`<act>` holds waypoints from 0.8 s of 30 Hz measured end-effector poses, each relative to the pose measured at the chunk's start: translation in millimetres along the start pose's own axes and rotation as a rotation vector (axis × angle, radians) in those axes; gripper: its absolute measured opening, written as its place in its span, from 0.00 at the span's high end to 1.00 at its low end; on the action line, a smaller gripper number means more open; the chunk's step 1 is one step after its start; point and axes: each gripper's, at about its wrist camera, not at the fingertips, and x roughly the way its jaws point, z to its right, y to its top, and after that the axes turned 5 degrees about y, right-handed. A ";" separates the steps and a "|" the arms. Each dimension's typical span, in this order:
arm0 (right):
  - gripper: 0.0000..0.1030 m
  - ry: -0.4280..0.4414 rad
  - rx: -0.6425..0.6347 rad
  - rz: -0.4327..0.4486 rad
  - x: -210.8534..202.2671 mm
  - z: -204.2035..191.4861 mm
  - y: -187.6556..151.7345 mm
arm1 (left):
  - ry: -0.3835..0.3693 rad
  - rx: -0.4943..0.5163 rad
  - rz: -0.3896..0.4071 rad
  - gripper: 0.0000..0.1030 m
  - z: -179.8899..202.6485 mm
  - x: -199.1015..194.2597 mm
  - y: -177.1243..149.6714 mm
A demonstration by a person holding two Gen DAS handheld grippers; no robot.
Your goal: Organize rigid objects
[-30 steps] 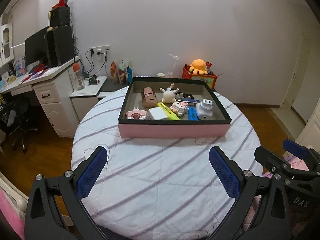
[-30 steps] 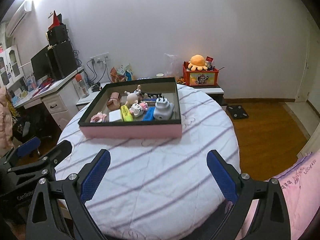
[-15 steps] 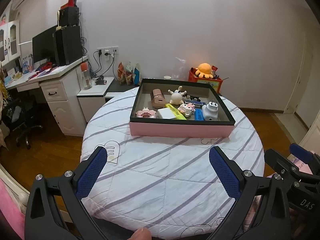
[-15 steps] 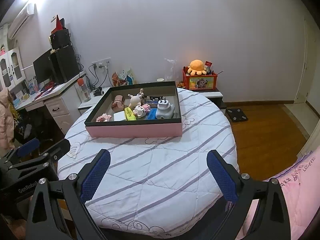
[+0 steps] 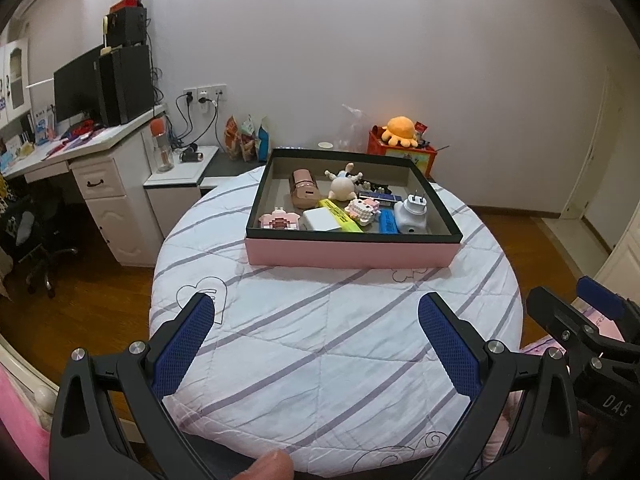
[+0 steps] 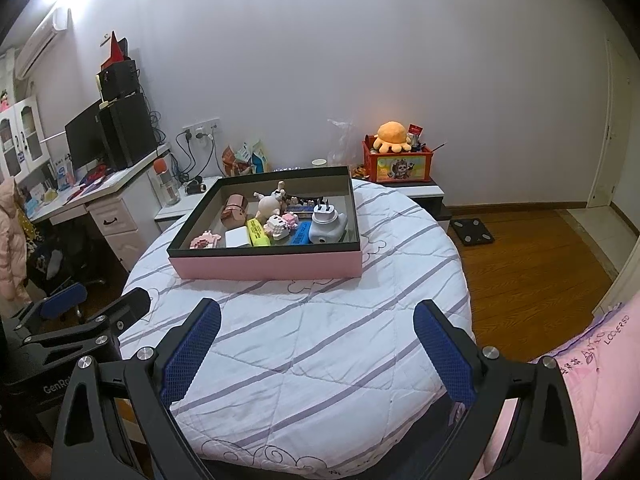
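Both the left gripper [image 5: 316, 316] and right gripper [image 6: 316, 322] gape wide and empty, well short of the box [image 5: 348, 254] where all the small items sit; sorting looks either finished or unstarted.

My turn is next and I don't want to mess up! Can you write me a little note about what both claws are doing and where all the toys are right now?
Left claw: open, holding nothing, above the near part of the round table.
Right claw: open, holding nothing, beside it.
Things: all sit in the pink box at the table's far side: white plug adapter, blue bar, yellow bar, white block, two pink-and-white block figures, brown case, cream toy figure.
Done: nothing is out of the box or gripped.
Left: probably reach forward to the box and start sorting.
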 end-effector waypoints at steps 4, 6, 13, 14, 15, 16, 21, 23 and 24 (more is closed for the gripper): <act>0.05 0.004 -0.002 0.000 0.1 -0.4 1.0 | 0.056 0.025 0.009 0.00 2.8 -1.9 1.8; 0.05 0.006 -0.002 0.000 0.4 -1.3 0.9 | 0.065 0.031 0.005 0.00 3.1 -1.4 2.3; 0.05 0.010 -0.002 -0.001 0.6 -1.4 1.2 | 0.046 0.015 -0.018 0.00 -0.8 0.7 3.2; 0.05 0.009 -0.002 0.000 0.4 -1.5 1.5 | 0.048 0.015 -0.018 0.00 -0.9 0.6 3.3; 0.05 0.008 -0.002 0.002 0.2 -1.5 1.8 | 0.050 0.016 -0.018 0.00 -0.9 0.6 3.5; 0.05 0.008 -0.002 0.003 0.0 -1.2 2.2 | 0.054 0.017 -0.015 0.00 -1.0 -0.2 3.7; 0.05 0.008 -0.006 0.007 -0.8 -1.7 4.4 | 0.063 0.025 -0.005 0.00 0.2 -3.1 4.6; 0.05 0.008 -0.007 0.007 -1.2 -2.3 4.4 | 0.067 0.029 -0.002 0.00 0.6 -3.9 4.4; 0.05 0.008 -0.006 0.007 -0.8 -2.1 4.4 | 0.069 0.030 0.000 0.00 0.5 -4.2 4.4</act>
